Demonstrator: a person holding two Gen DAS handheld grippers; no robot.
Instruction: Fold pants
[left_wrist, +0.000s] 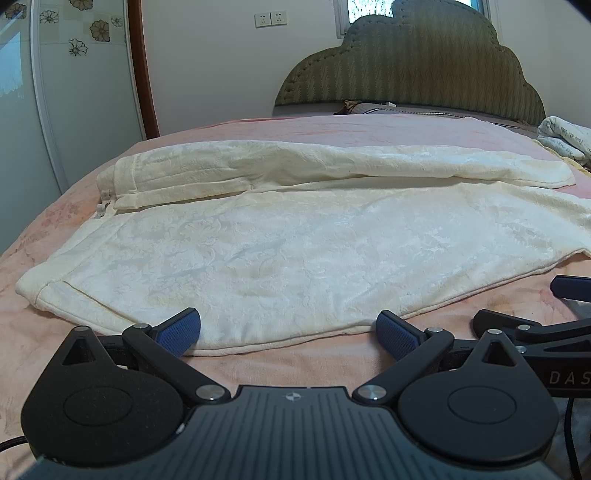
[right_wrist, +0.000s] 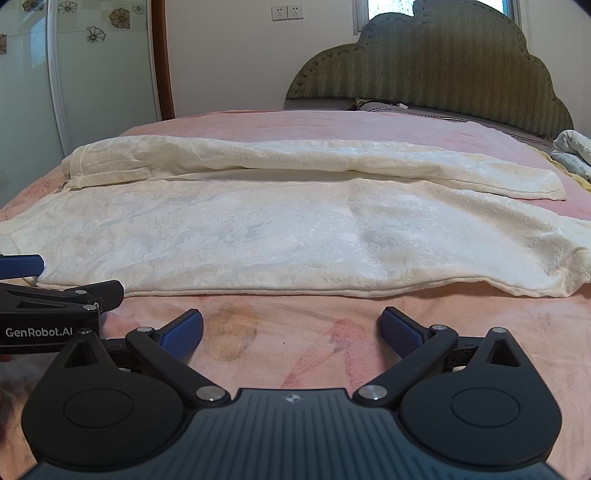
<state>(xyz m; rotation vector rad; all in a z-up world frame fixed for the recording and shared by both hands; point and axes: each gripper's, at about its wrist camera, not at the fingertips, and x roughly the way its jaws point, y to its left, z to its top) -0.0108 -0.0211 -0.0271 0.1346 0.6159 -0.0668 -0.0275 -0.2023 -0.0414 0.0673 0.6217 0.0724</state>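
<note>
Cream-white patterned pants (left_wrist: 280, 243) lie spread flat across the pink bed, waistband at the left, legs running right; they also show in the right wrist view (right_wrist: 295, 236). The far leg lies as a long band behind the near one. My left gripper (left_wrist: 288, 332) is open, its blue pads at the near hem of the pants, low over the bed. My right gripper (right_wrist: 291, 334) is open and empty over bare pink sheet, a short way in front of the hem. Each gripper shows at the edge of the other's view.
The pink bedsheet (right_wrist: 314, 354) has a brown stain near the right gripper. A green padded headboard (left_wrist: 413, 70) and a pillow stand at the far end. A white printed cloth (left_wrist: 565, 140) lies at the far right. A wardrobe door (left_wrist: 74, 92) stands left.
</note>
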